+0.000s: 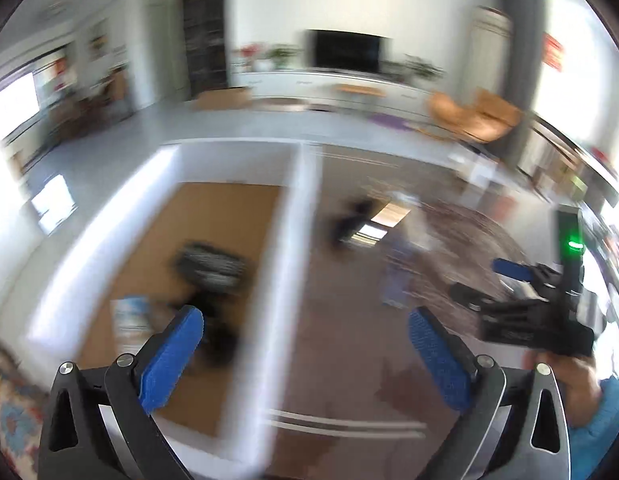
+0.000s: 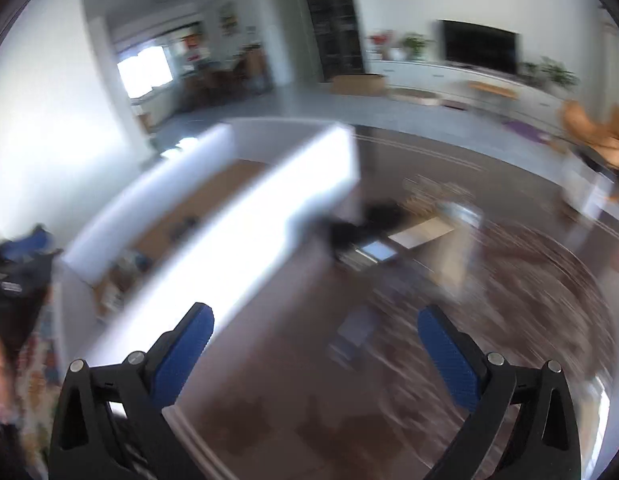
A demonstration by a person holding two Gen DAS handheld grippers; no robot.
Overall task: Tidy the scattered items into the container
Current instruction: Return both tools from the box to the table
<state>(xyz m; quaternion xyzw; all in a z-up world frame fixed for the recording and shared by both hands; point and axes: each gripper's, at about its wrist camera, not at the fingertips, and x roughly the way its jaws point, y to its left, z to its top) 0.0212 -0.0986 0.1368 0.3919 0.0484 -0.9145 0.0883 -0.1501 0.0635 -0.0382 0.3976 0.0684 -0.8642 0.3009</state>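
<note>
Between pickups: both grippers, left gripper (image 1: 305,344) and right gripper (image 2: 315,340), empty, fingers spread wide. Some items already in white box (image 1: 297,208); blurred clutter (image 2: 373,248) left on counter. Next: reach for one.

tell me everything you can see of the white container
The white container is a large open-topped box with tall, plain white walls and a brown, cardboard-like floor. It stands upright on the dark patterned rug. Blurred things already lie inside: something dark and a pale bluish item. Neither gripper touches it; more blurred items lie on the rug beside it.
</note>
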